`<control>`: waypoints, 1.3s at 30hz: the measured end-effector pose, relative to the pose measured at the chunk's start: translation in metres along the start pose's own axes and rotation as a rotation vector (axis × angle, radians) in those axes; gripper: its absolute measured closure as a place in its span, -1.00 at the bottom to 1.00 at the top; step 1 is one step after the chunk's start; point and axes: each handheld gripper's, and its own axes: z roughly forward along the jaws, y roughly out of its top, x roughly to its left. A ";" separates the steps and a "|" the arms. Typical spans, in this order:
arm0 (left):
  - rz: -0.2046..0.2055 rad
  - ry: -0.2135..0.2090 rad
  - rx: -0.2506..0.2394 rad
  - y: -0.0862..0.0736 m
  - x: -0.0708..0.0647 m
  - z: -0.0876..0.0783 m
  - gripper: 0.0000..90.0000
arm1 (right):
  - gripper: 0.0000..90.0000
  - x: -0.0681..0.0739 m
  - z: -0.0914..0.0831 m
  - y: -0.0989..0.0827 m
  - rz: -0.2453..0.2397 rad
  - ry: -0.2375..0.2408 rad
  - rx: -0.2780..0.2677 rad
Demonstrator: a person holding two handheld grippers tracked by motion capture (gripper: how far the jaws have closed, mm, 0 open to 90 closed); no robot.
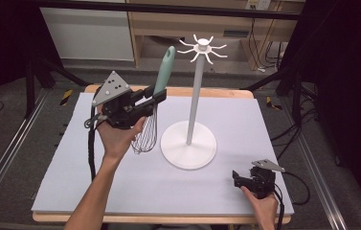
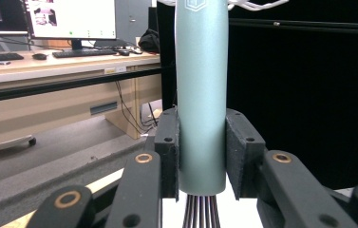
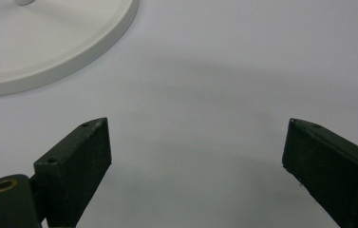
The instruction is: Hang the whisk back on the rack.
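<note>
A whisk with a teal handle (image 1: 164,71) and wire loops (image 1: 147,134) hangs upright above the table, handle up. My left gripper (image 1: 158,97) is shut on the handle's lower part; in the left gripper view both pads squeeze the handle (image 2: 200,95), with the wires (image 2: 200,211) below. To its right stands a white stand (image 1: 196,86) with a ring of hooks (image 1: 203,49) on top and a round base (image 1: 188,145). My right gripper (image 1: 236,178) rests open low at the table's front right, its jaws wide apart over bare mat, the base's rim (image 3: 72,52) ahead.
A pale mat (image 1: 120,191) covers the wooden table. Metal rails run along the floor on both sides. A desk with monitors (image 2: 72,19) stands far behind in the left gripper view.
</note>
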 end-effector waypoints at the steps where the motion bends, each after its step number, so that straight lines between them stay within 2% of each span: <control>1: 0.008 0.003 0.000 0.000 -0.001 0.001 0.53 | -0.79 0.000 0.000 0.000 -0.001 -0.001 0.000; 3: 0.013 0.008 0.003 0.001 -0.002 0.002 0.53 | -0.79 0.000 0.000 0.000 -0.002 -0.001 -0.001; 12: -0.017 0.003 0.003 0.002 0.009 0.007 0.53 | -0.79 0.000 0.000 0.000 -0.001 0.001 0.002; 39: -0.009 -0.004 0.044 -0.001 0.016 0.027 0.53 | -0.79 -0.001 0.000 0.000 0.004 0.000 0.001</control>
